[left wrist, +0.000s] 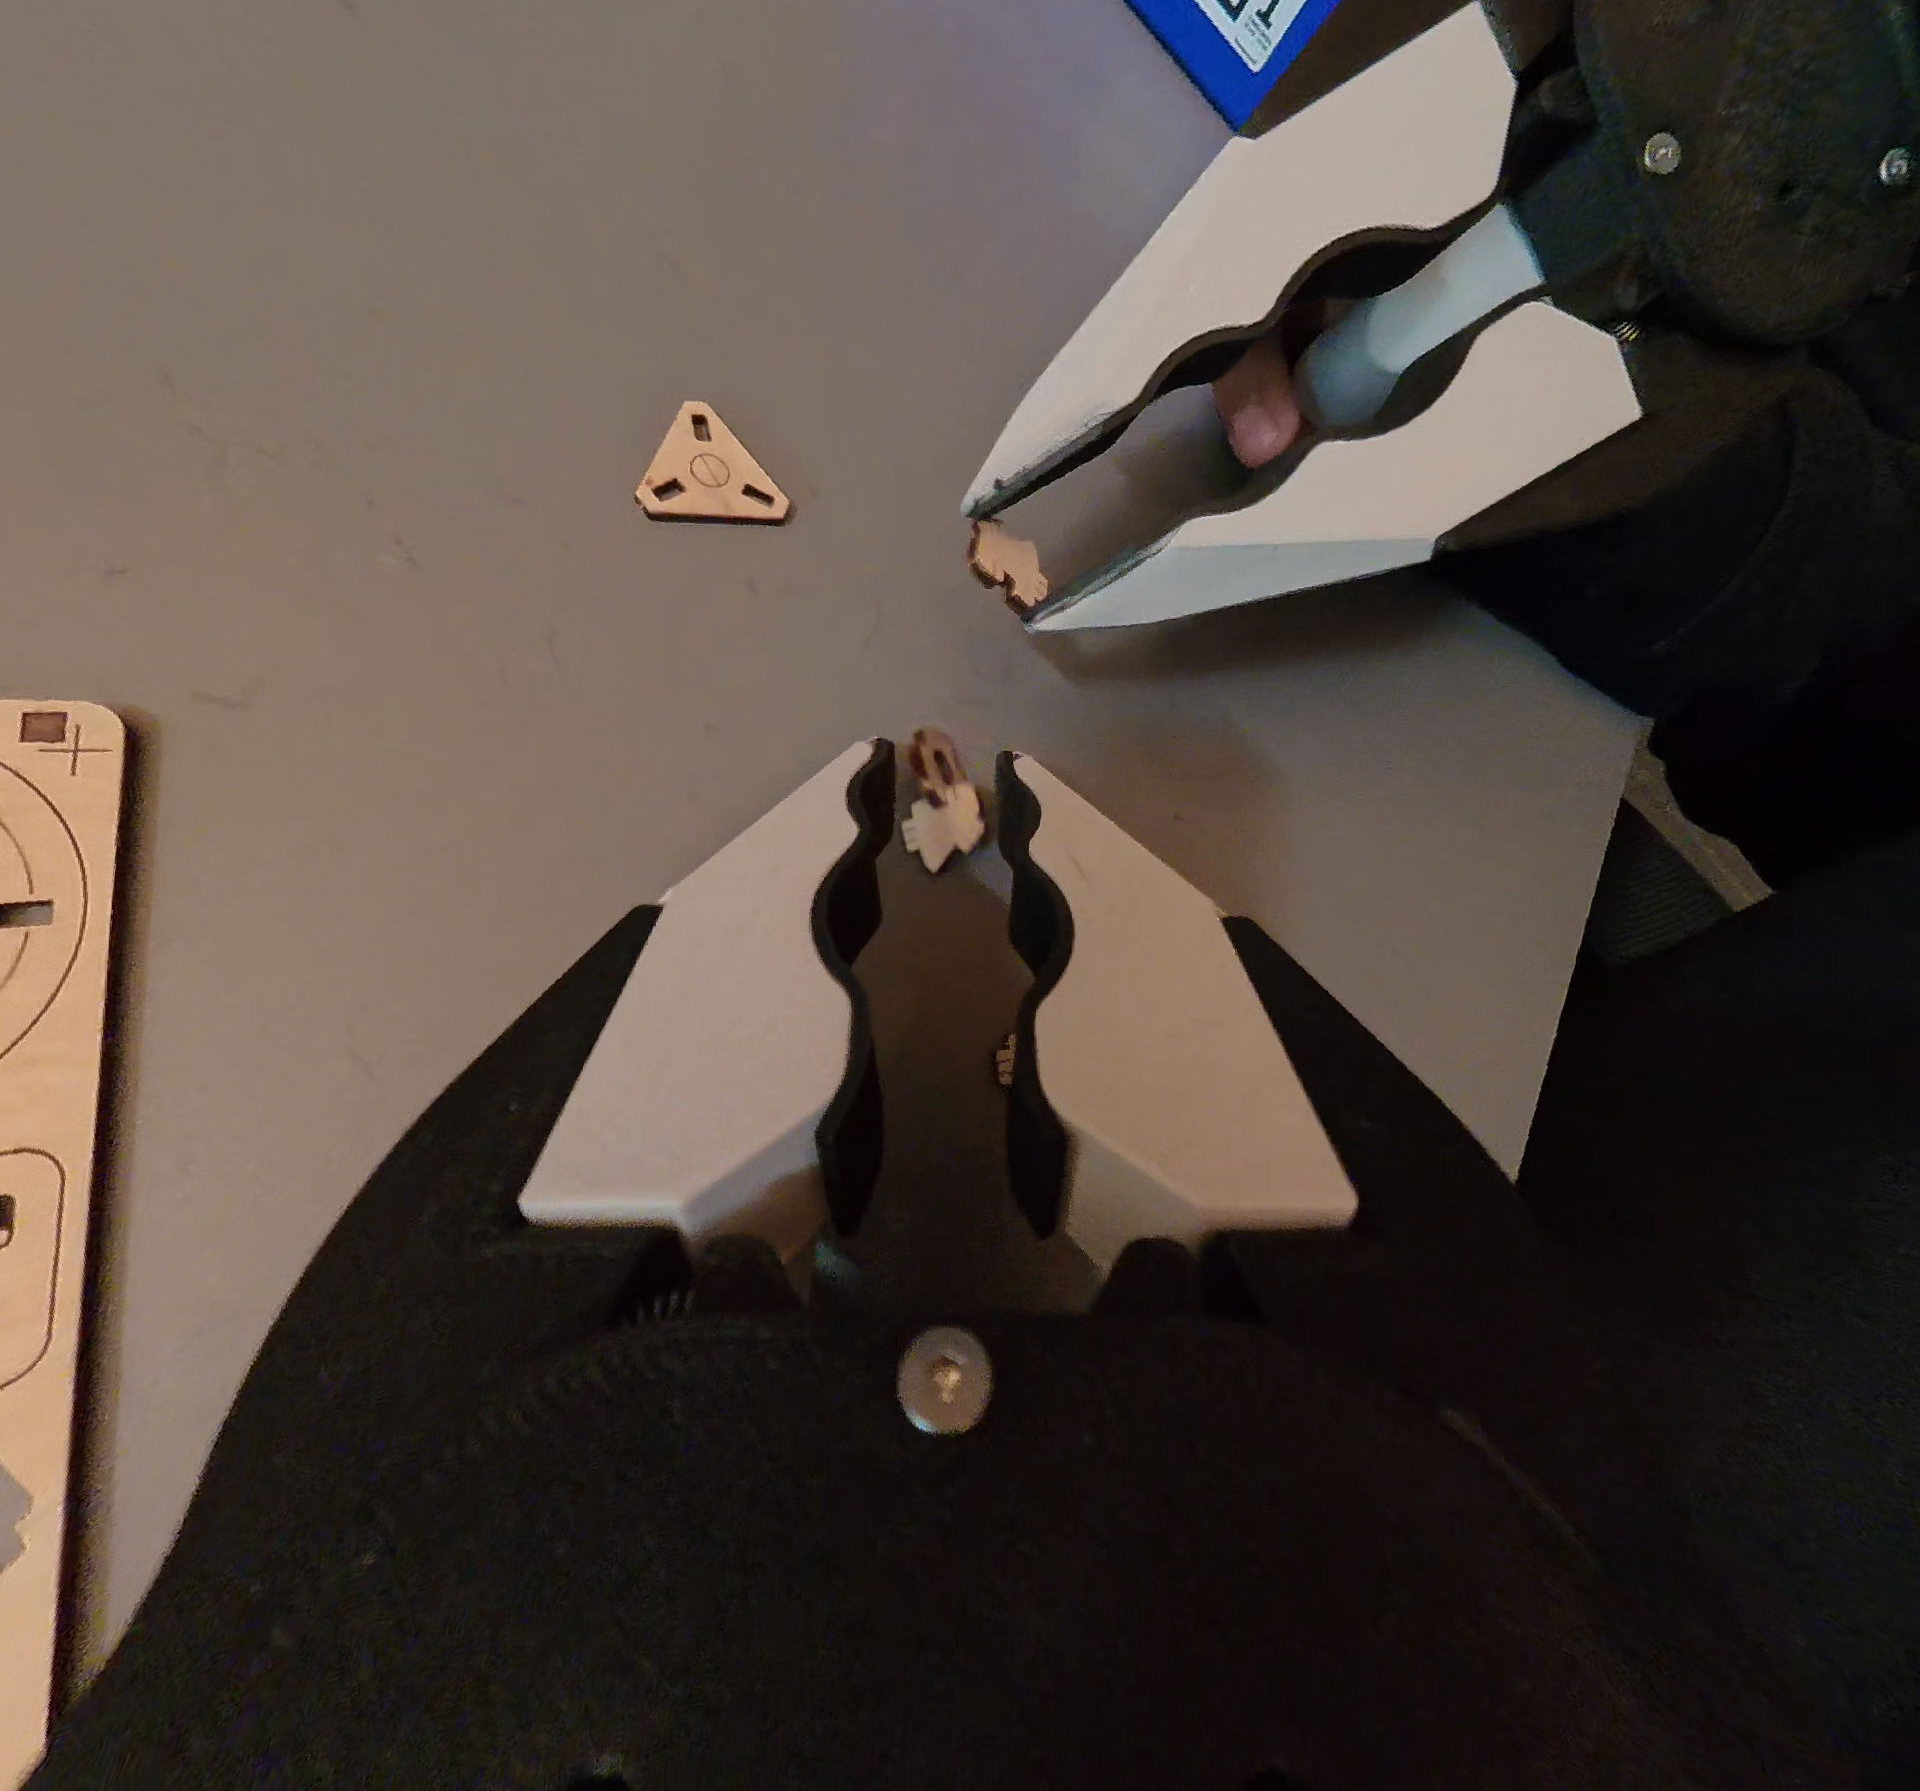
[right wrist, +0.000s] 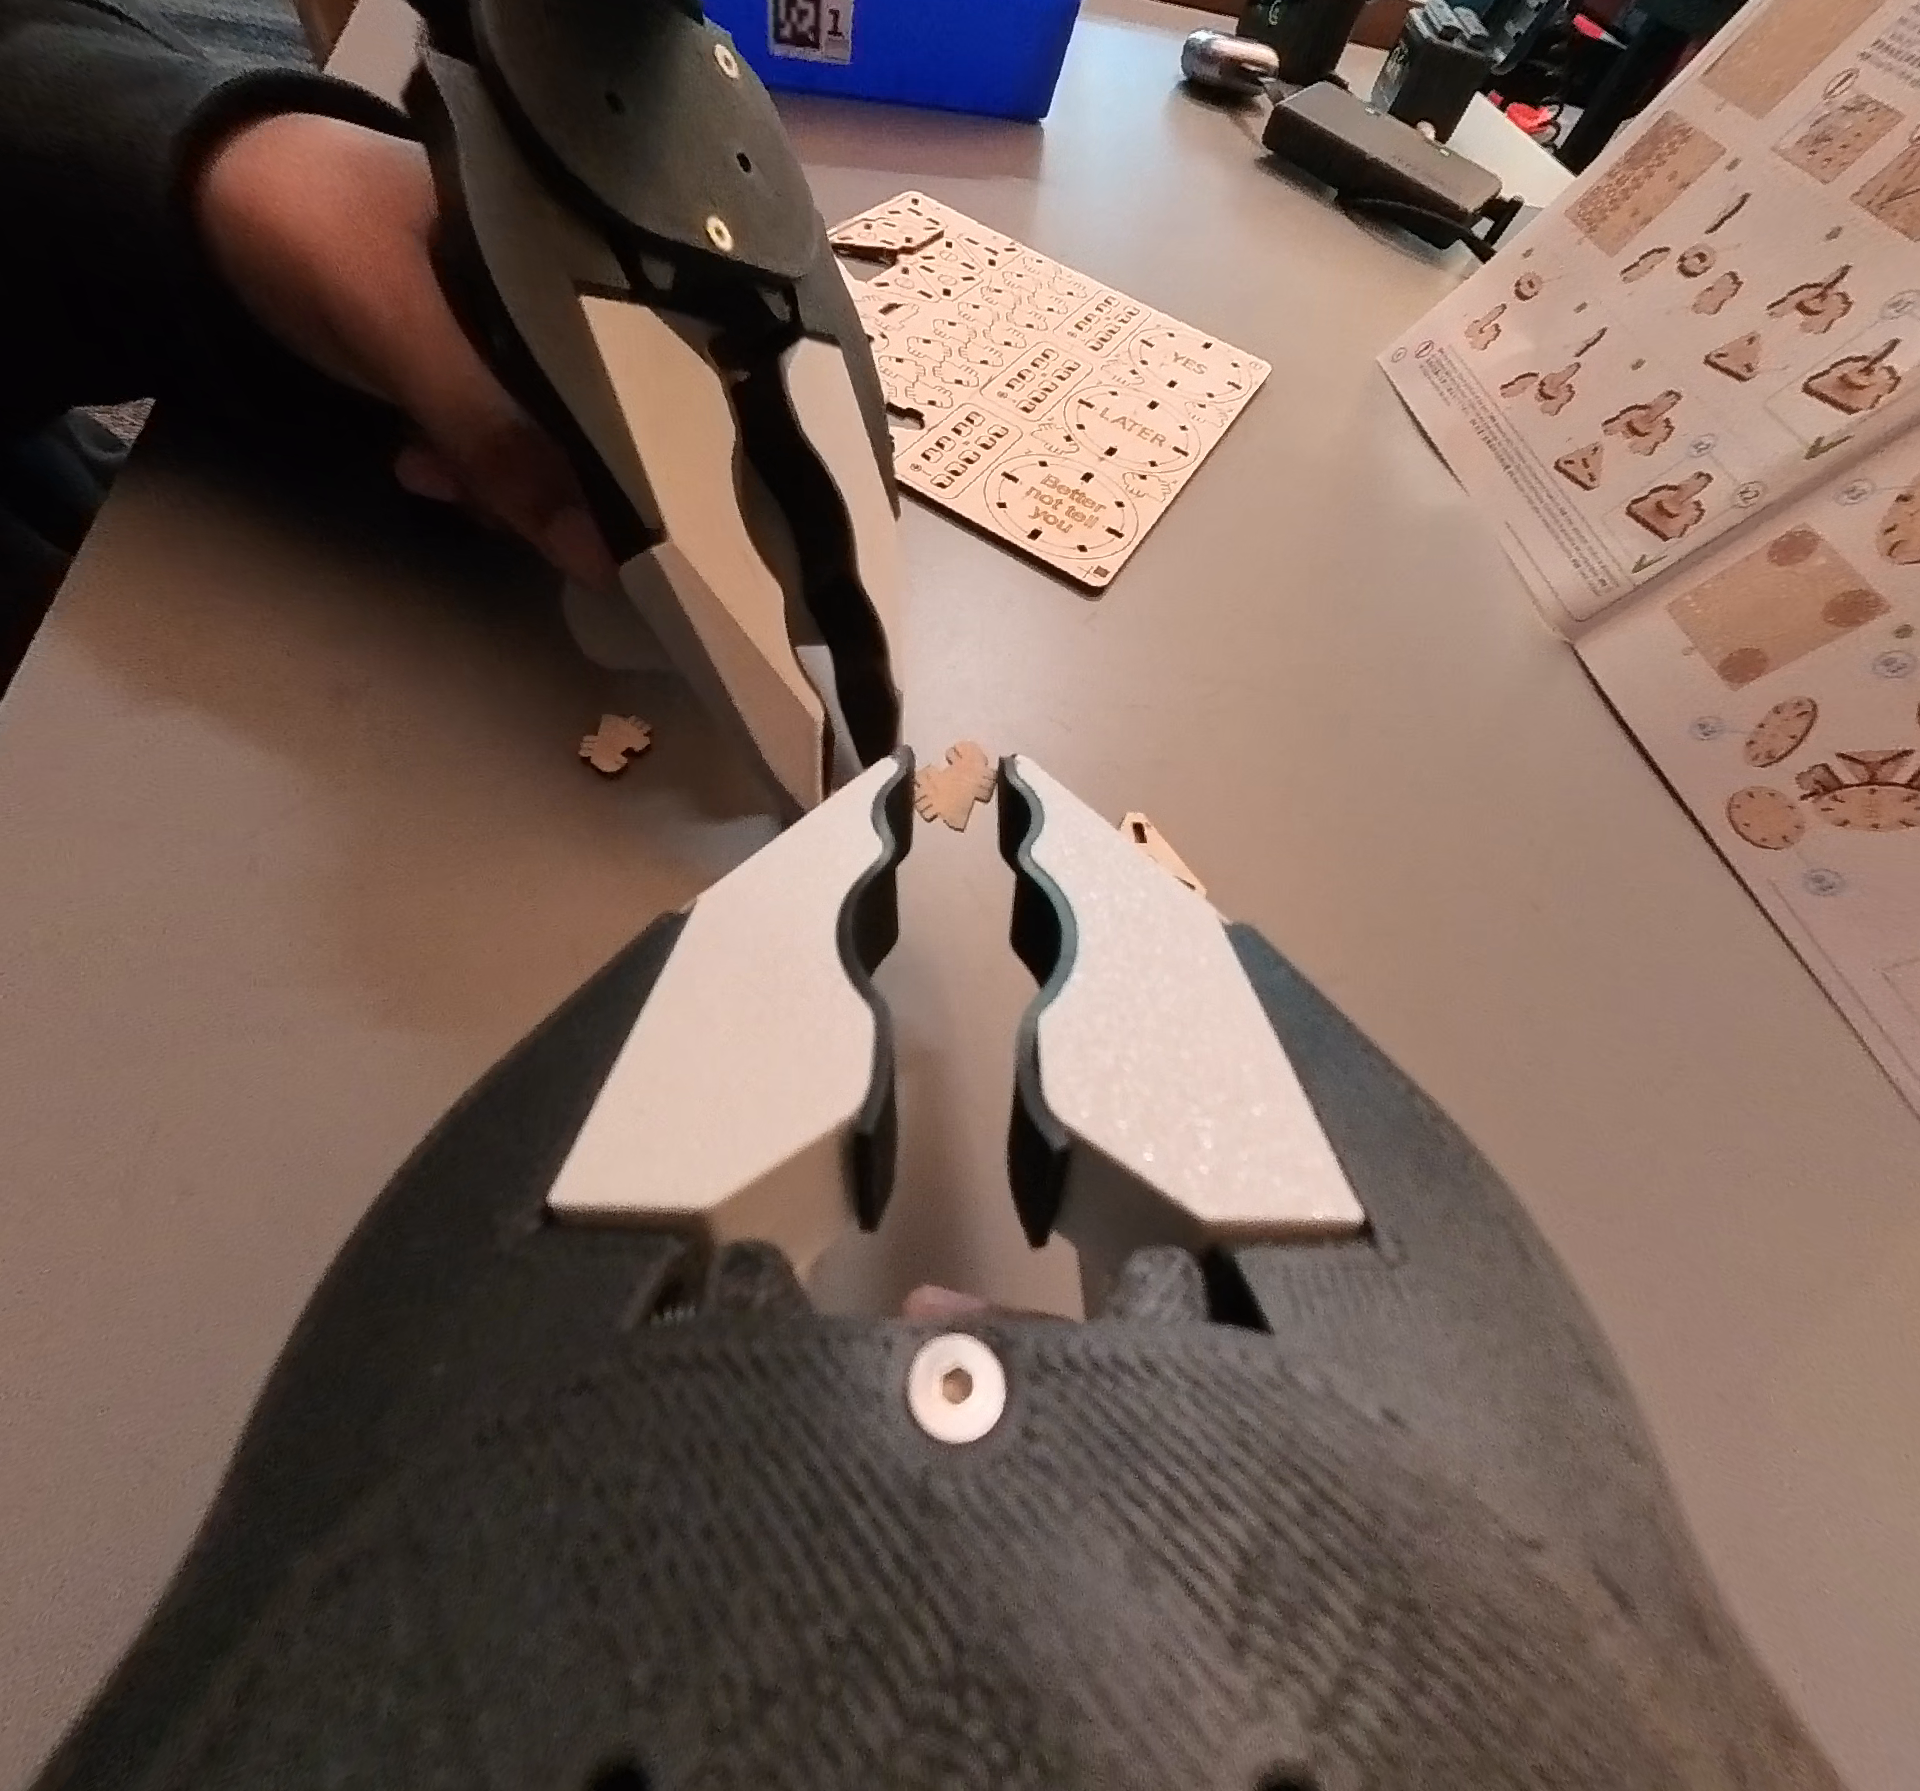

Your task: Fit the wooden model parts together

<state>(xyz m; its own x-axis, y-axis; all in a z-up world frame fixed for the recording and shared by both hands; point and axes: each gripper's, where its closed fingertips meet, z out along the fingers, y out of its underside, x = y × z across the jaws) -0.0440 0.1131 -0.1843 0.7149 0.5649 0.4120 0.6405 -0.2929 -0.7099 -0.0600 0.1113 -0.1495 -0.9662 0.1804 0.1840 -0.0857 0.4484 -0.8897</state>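
Jaws pinch wooden cutout on right gripper; downward-tilted left gripper slightly parted.

Grey table, blue bin (black-and-white tag), pale wooden pieces

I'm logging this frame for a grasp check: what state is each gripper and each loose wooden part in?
Left gripper: open, wooden piece between its pads untouched.
Right gripper: shut on a hand-shaped piece.
Triangular piece: flat on the table.
Parts sheet: flat.
Instruction booklet: lying open.
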